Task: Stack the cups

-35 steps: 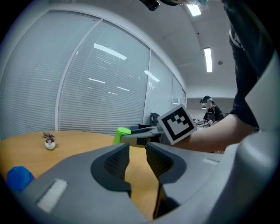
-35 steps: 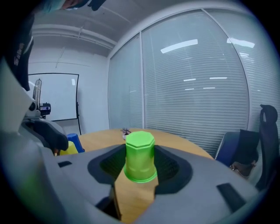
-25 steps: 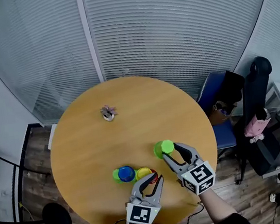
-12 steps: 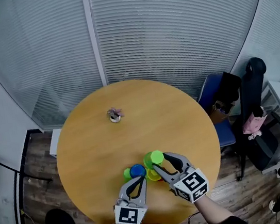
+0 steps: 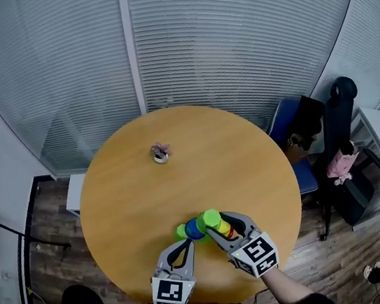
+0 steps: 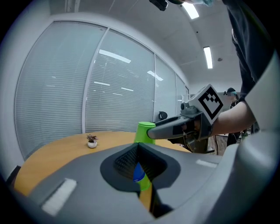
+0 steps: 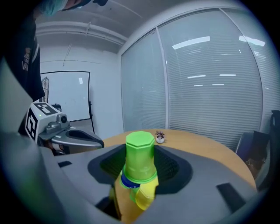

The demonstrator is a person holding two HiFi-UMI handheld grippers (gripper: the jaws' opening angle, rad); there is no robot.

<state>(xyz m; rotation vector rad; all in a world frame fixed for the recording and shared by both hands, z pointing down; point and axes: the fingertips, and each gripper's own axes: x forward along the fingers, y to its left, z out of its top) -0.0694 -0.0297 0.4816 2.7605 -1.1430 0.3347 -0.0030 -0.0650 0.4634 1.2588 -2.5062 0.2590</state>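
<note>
While the right gripper (image 5: pixel 217 223) grips the upturned green cup (image 7: pixel 140 157), we see its pads pressed against the cup's two sides and the flat eight-sided base standing clear above them. Directly under that cup sits the rim of a blue cup (image 5: pixel 194 229). A yellow cup (image 7: pixel 146 192) leans out lower still, between the roots of the same fingers.

The left gripper (image 5: pixel 189 238) has its fingers drawn fully together. A sliver of the blue cup and of a second green cup (image 5: pixel 180 230) shows in the seam between them. We cannot tell whether they pinch either one.

The whole cluster lies well apart from the small potted plant (image 5: pixel 160 153), on the person's side of it, on the same round table (image 5: pixel 125 193).

The only print we can make out is the black-and-white square marker on each gripper's cube (image 5: pixel 255 255). The pale lettering on the dark sleeve in the right gripper view is too small to read.
</note>
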